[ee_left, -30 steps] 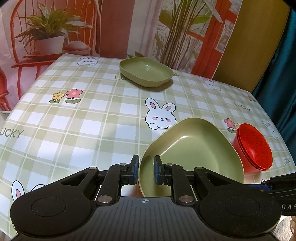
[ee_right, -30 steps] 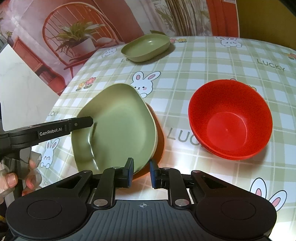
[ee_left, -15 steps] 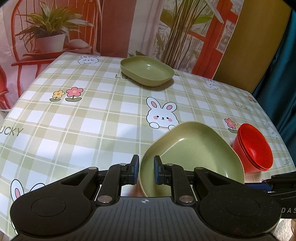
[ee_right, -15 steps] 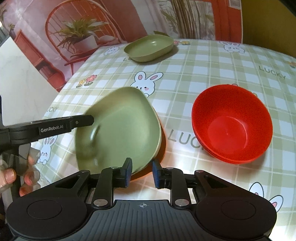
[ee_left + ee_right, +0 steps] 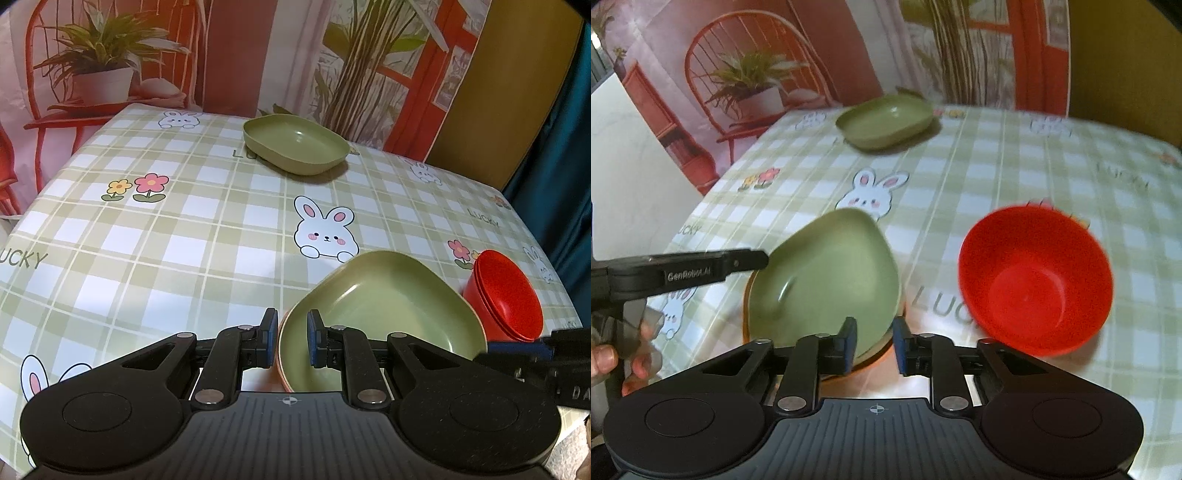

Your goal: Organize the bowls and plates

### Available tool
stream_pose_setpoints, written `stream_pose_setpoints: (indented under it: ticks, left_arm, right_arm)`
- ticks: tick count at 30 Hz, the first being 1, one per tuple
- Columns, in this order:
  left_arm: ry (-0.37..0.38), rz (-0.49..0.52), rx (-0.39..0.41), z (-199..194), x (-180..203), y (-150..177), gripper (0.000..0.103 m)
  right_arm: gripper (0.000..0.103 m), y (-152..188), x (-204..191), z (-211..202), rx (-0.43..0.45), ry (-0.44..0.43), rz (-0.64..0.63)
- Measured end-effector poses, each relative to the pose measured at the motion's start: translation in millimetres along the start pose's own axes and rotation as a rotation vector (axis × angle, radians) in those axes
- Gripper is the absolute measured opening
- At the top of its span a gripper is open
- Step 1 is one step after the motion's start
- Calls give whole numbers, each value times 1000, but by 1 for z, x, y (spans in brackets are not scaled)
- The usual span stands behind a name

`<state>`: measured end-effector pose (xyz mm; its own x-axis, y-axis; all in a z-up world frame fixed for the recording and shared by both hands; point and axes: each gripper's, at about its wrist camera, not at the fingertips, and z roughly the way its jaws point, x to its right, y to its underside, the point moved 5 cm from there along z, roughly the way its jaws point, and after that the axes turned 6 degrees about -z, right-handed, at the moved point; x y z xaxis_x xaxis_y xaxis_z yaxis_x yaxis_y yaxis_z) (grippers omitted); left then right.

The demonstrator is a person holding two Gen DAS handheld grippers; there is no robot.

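A green plate (image 5: 384, 295) is held at its near rim between the jaws of the left gripper (image 5: 291, 341), whose pads are closed on the rim, one inside the plate and one outside. Beneath that plate a thin orange edge of another plate (image 5: 748, 295) is seen, the two being nested on the tabletop (image 5: 184, 229), which is covered with a green checked cloth printed with rabbits and flowers. In the right wrist view the same green plate (image 5: 831, 273) is met from the opposite side: its rim passes between the jaws of the right gripper (image 5: 873, 345), which are drawn in close about it, though this view is blurred and whether the right-hand pad touches the rim cannot be told. Just to the right of the right jaws a stack of red bowls (image 5: 1034, 280) is seen, standing near the plate but apart from it; from the left jaws the same red bowls (image 5: 506, 295) lie beyond the plate's far right edge. Well ahead of both pairs of jaws, near the far edge of the tabletop, a second green dish (image 5: 295, 144) rests alone. The left gripper's arm (image 5: 683, 273) and the fingers (image 5: 605, 360) of the hand holding it are seen at the left of the right wrist view.
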<state>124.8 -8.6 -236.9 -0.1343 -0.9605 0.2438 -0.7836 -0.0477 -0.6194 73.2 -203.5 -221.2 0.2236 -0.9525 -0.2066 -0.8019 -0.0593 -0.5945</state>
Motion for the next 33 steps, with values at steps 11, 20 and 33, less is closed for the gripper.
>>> stream_pose_setpoints:
  ticks: [11,20,33]
  left_arm:
    - [14,7,-5,1,-2,-1,18]
    - [16,4,-5,1,-3,0,18]
    - [21,4,10,-3,-6,-4,18]
  right_arm:
    - [8,-4,8,4,14,4,17]
    - [6,2,11,10,-4,-11,37]
    - [10,1,12,8,-3,-28,60]
